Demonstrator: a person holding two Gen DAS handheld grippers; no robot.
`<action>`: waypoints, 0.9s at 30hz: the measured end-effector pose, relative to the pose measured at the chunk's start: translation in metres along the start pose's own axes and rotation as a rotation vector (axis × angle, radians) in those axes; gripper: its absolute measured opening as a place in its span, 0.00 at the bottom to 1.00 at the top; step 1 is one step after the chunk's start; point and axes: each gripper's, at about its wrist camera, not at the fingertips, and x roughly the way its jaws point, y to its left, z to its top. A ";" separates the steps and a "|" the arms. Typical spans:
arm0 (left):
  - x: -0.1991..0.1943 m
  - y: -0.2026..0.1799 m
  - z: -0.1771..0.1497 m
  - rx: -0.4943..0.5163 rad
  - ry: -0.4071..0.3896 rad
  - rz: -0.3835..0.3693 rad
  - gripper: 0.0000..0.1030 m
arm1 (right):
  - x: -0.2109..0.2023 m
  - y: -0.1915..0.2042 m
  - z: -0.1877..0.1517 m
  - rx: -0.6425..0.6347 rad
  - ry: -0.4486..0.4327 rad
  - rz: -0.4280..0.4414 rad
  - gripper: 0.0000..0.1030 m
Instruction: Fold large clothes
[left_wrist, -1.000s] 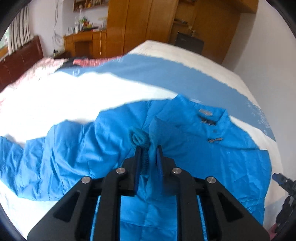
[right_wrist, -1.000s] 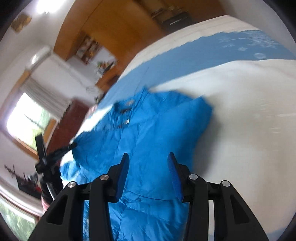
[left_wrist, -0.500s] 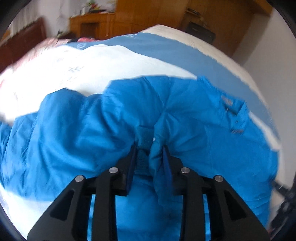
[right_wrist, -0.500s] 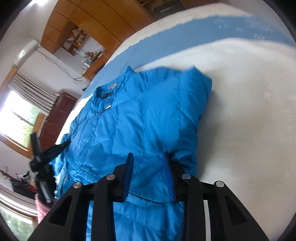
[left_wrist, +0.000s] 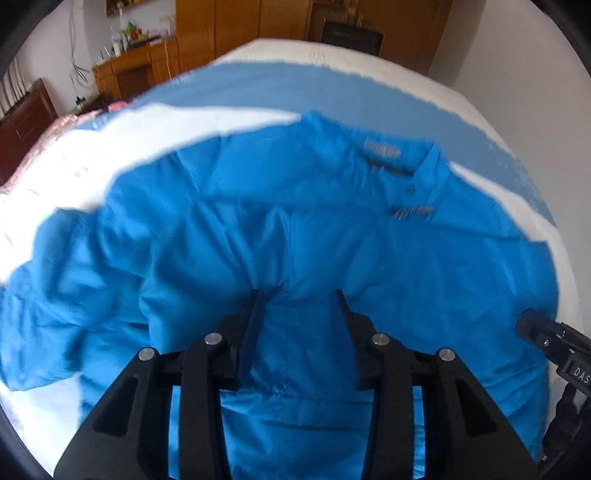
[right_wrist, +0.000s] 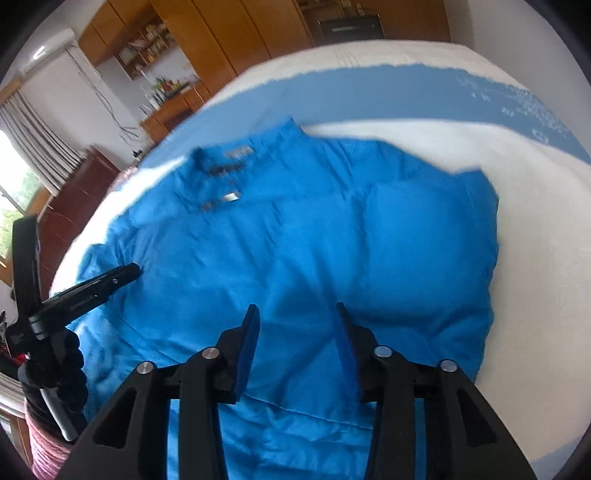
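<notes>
A bright blue padded jacket lies front-up on the bed, collar at the far side. Its sleeve is bunched in folds at the left. My left gripper hovers over the jacket's middle with its jaws opening; fabric lies under them, and the pads press on nothing. In the right wrist view the jacket has its right side folded in along a puffy edge. My right gripper is also opening above the lower front, holding nothing. The left gripper shows at that view's left edge.
The bed has a white cover with a wide blue band across its far part. Wooden wardrobes, a cluttered desk and a dark headboard stand beyond. A gloved hand holds the left gripper.
The left gripper was shut on the sleeve cuff, lowered it onto the jacket's front and opened, leaving it there. The right gripper moved in over the jacket's lower front.
</notes>
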 end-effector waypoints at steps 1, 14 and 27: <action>0.005 0.000 -0.003 0.014 -0.006 -0.001 0.37 | 0.006 -0.003 -0.002 0.007 0.006 0.013 0.39; -0.025 0.019 -0.005 -0.042 -0.072 -0.045 0.43 | -0.016 -0.007 -0.009 0.003 -0.059 0.109 0.42; -0.159 0.310 -0.096 -0.607 -0.172 0.488 0.69 | -0.069 -0.037 0.008 0.004 -0.119 -0.105 0.53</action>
